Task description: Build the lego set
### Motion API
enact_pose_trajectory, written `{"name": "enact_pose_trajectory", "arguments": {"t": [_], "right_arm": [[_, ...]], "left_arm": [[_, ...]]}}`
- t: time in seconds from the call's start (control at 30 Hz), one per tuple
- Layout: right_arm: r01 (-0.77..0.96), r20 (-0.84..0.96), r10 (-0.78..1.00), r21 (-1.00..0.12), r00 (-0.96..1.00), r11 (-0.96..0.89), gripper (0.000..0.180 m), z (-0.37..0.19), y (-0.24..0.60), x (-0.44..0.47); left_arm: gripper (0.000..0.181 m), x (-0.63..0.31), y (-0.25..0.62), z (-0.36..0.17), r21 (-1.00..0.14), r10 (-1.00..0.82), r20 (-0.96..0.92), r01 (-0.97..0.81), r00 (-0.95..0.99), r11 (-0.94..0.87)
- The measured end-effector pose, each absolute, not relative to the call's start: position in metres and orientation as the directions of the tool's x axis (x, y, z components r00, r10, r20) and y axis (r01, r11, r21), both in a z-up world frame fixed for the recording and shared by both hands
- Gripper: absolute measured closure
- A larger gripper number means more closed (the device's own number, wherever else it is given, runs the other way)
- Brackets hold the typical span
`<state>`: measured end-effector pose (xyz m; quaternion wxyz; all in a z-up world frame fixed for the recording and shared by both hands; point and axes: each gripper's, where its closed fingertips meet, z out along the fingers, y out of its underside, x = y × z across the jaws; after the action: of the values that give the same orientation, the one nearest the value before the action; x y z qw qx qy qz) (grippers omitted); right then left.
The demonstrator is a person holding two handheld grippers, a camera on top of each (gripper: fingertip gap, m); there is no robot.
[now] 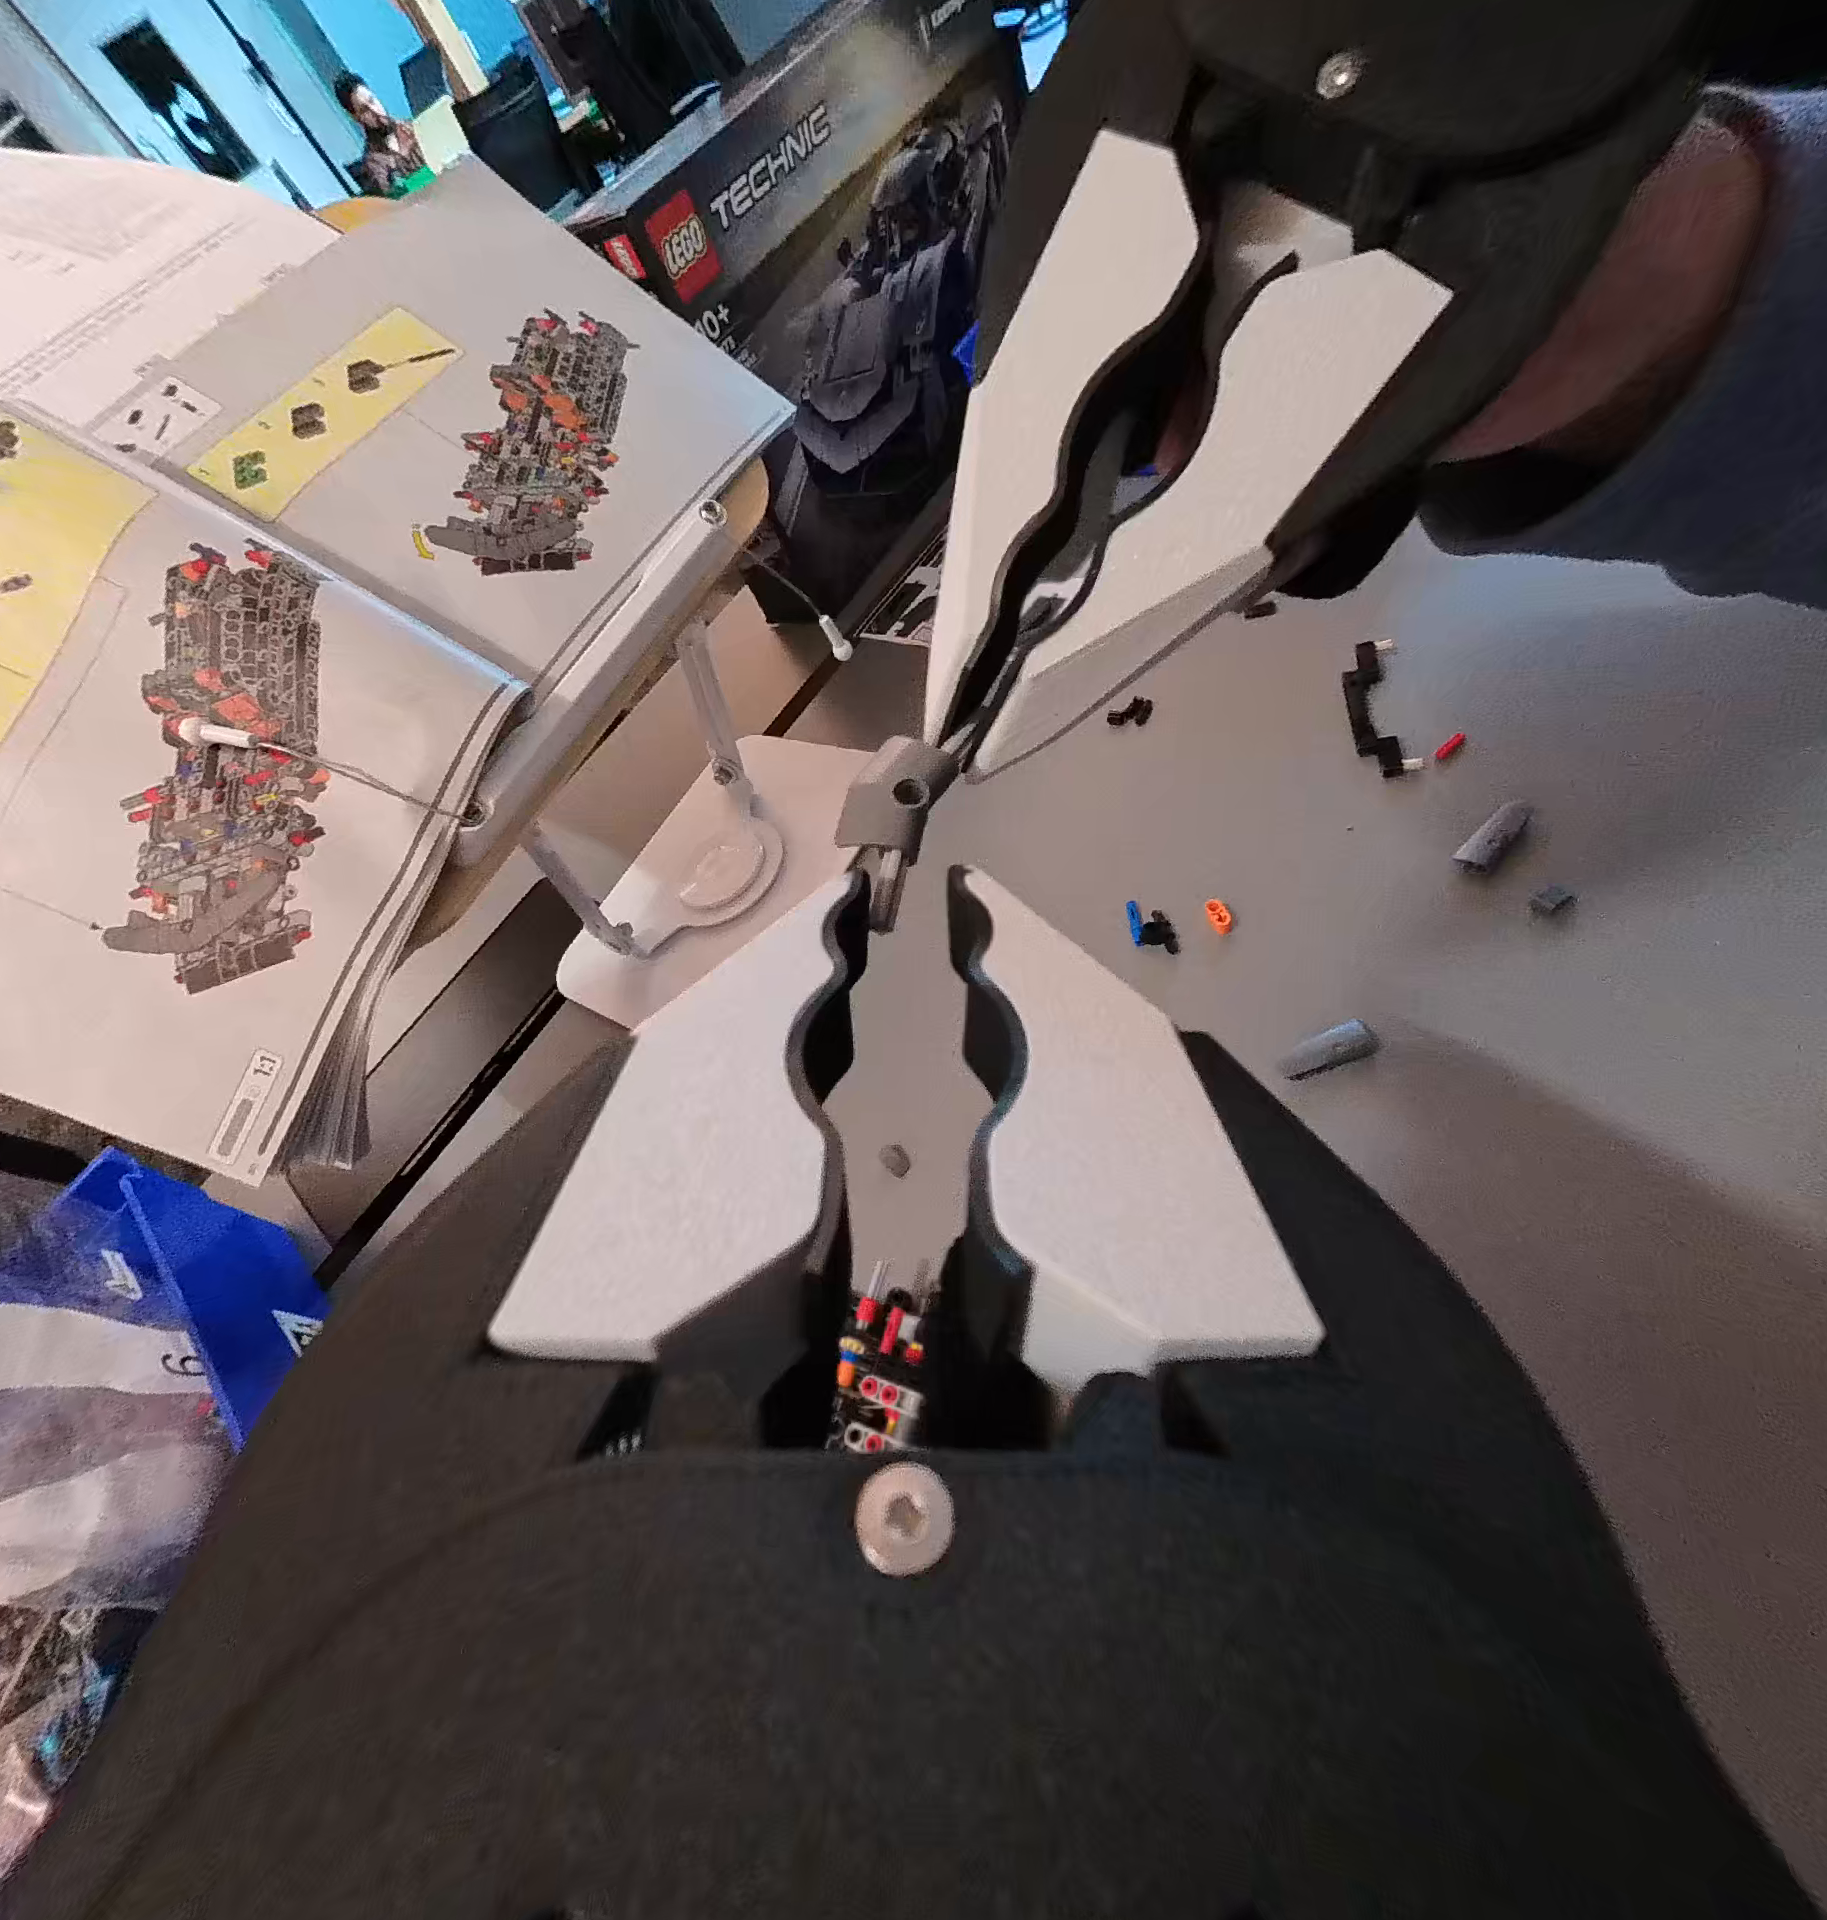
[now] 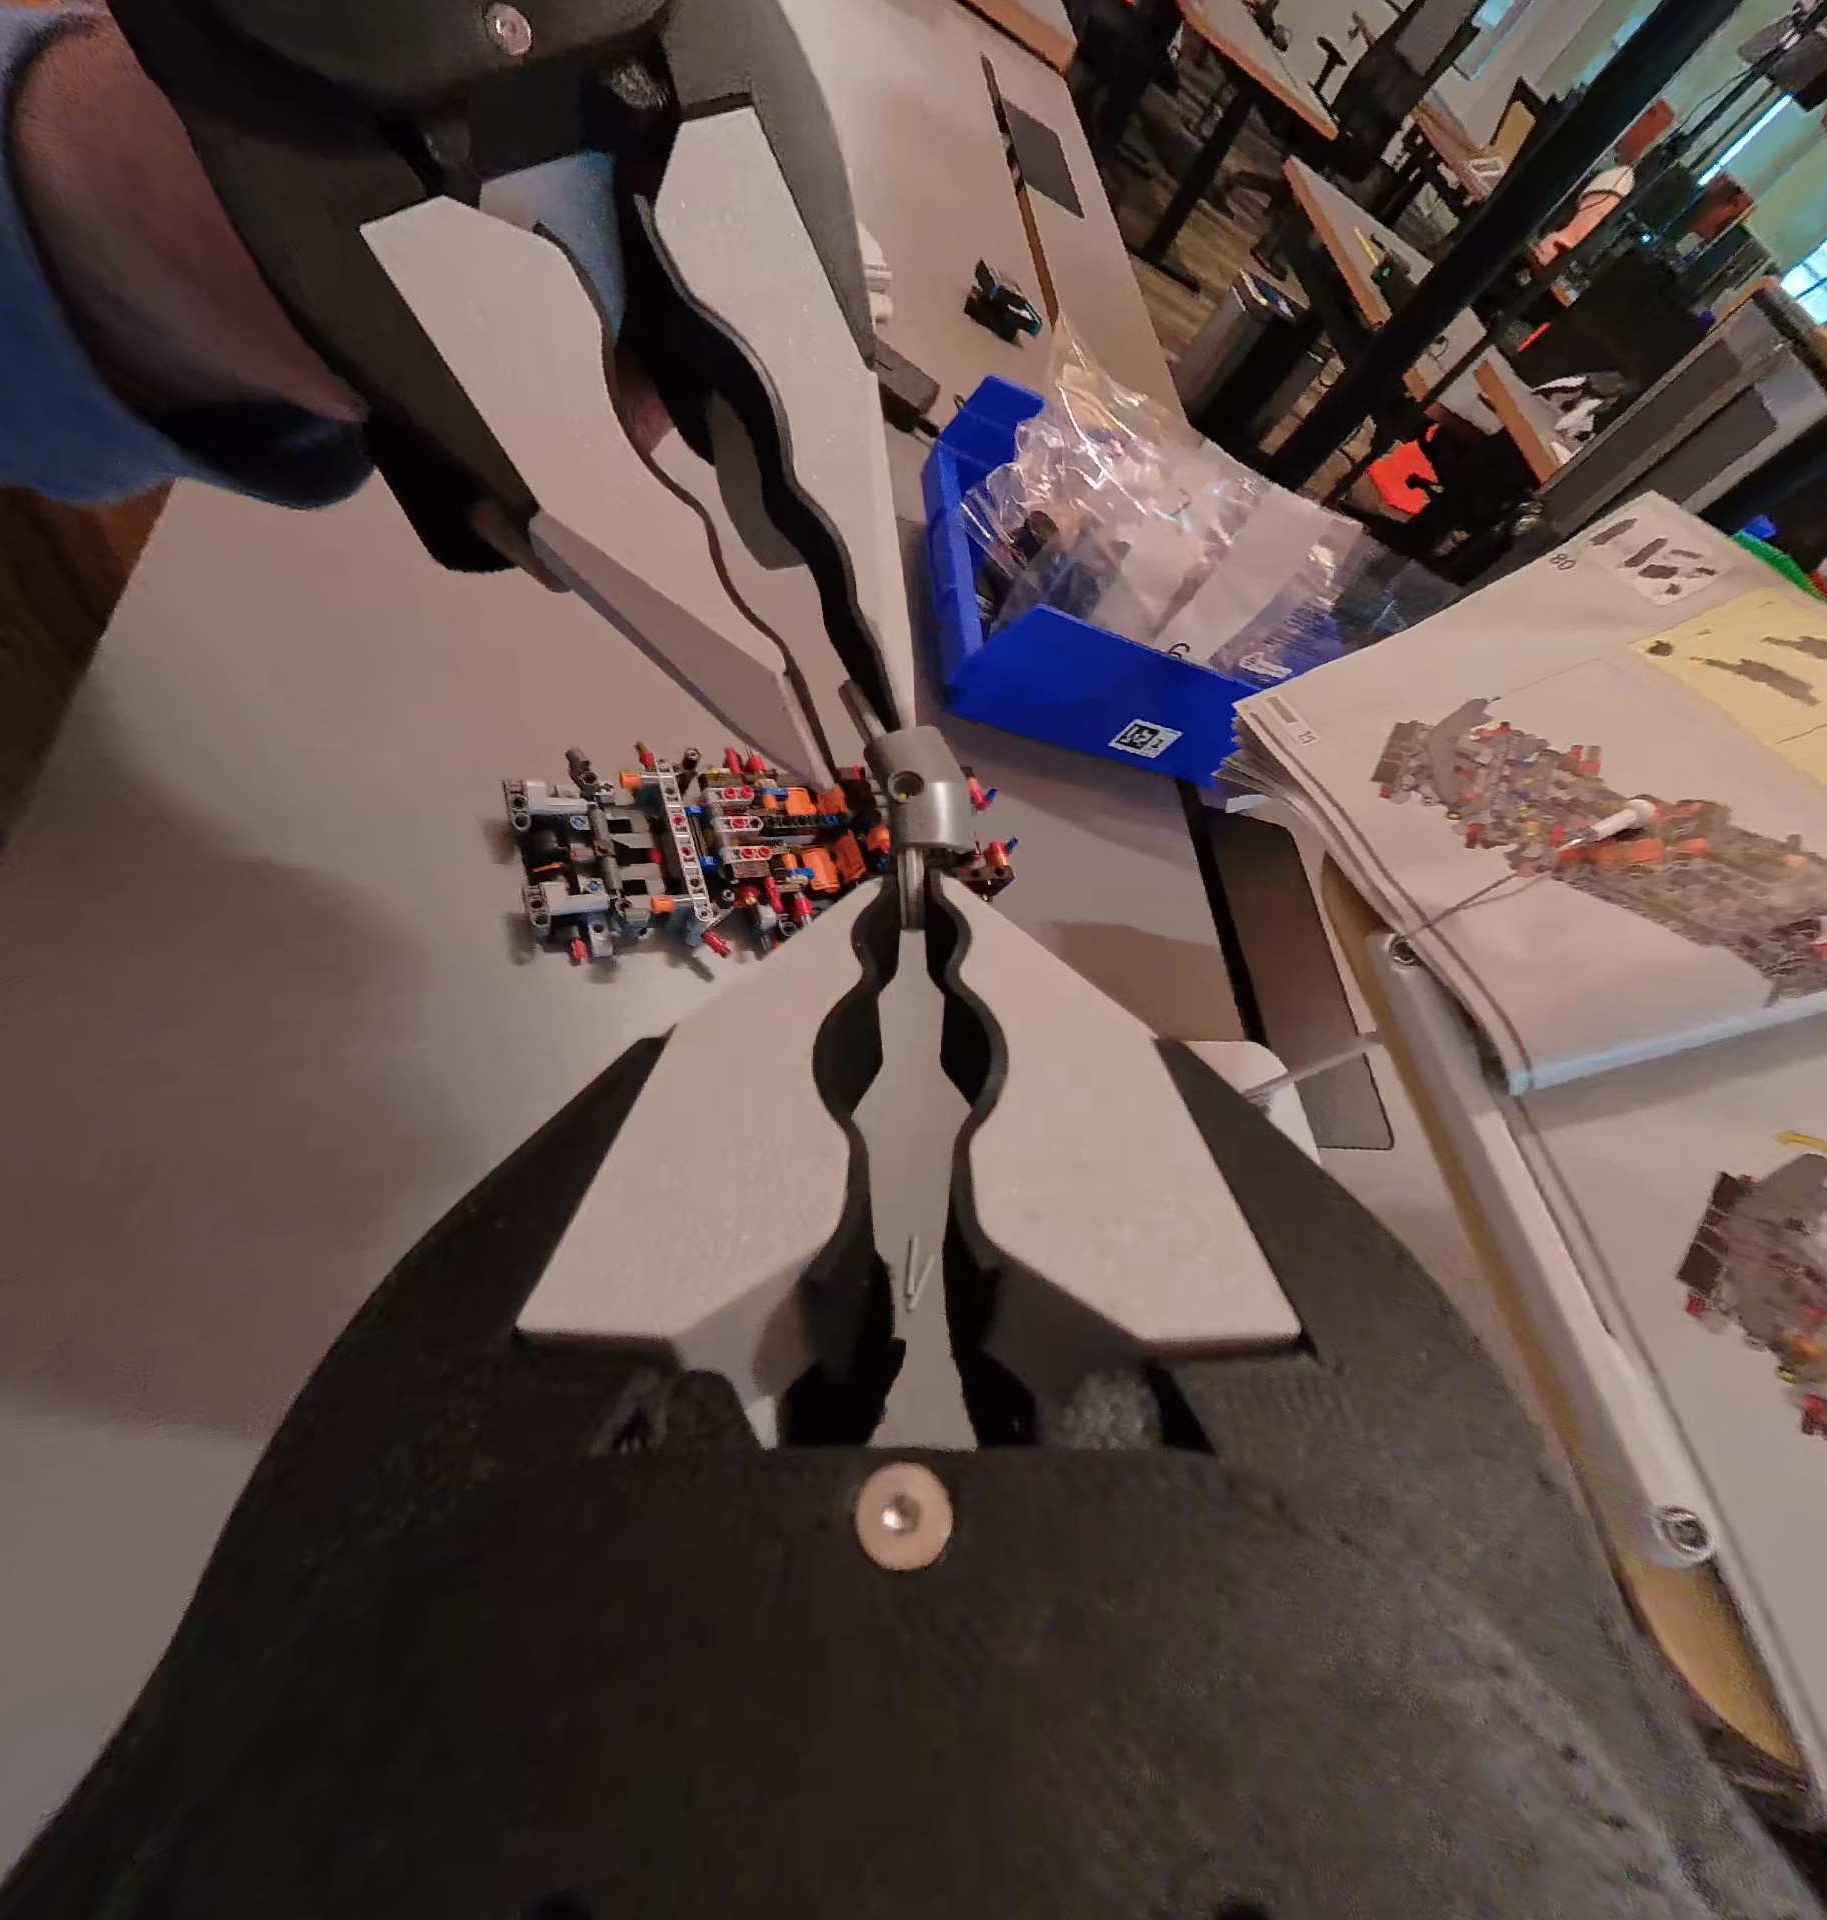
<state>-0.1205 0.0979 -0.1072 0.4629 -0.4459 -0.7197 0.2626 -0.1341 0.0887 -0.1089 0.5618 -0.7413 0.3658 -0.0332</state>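
I see the grey counter (image 2: 265, 675) carrying the open instruction booklet (image 2: 1574, 831) along its edge and the half-built model (image 2: 680, 842) mid-surface. Above it, my left gripper (image 1: 904, 894) and right gripper (image 2: 914, 914) each pinch one end of a small grey connector (image 2: 924, 800) between their fingers.

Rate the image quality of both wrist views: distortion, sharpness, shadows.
Left wrist view: strong wide-angle bending at the edges, so the instruction booklet curves; the small grey connector between the grippers is sharp, the near gripper body soft; soft shadow over the table. Right wrist view: same bending; the partly built model is crisp, the blue bin clear, and the booklet pages blur at the right edge.
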Motion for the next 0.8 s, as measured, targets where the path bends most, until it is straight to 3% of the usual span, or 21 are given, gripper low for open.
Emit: {"name": "enact_pose_trajectory", "arguments": {"t": [0.3, 0.8], "right_arm": [[0.357, 0.386, 0.899, -0.825, -0.209, 0.438, 0.178, -0.108, 0.088, -0.122], [0.309, 0.336, 0.911, -0.863, -0.241, 0.400, 0.179, -0.105, 0.079, -0.122]], "left_arm": [[0.153, -0.128, 0.082, -0.112, -0.902, -0.616, -0.281, -0.421, 0.736, -0.091], [0.146, -0.128, 0.079, -0.104, -0.938, -0.632, -0.232, -0.342, 0.740, -0.055]]}}
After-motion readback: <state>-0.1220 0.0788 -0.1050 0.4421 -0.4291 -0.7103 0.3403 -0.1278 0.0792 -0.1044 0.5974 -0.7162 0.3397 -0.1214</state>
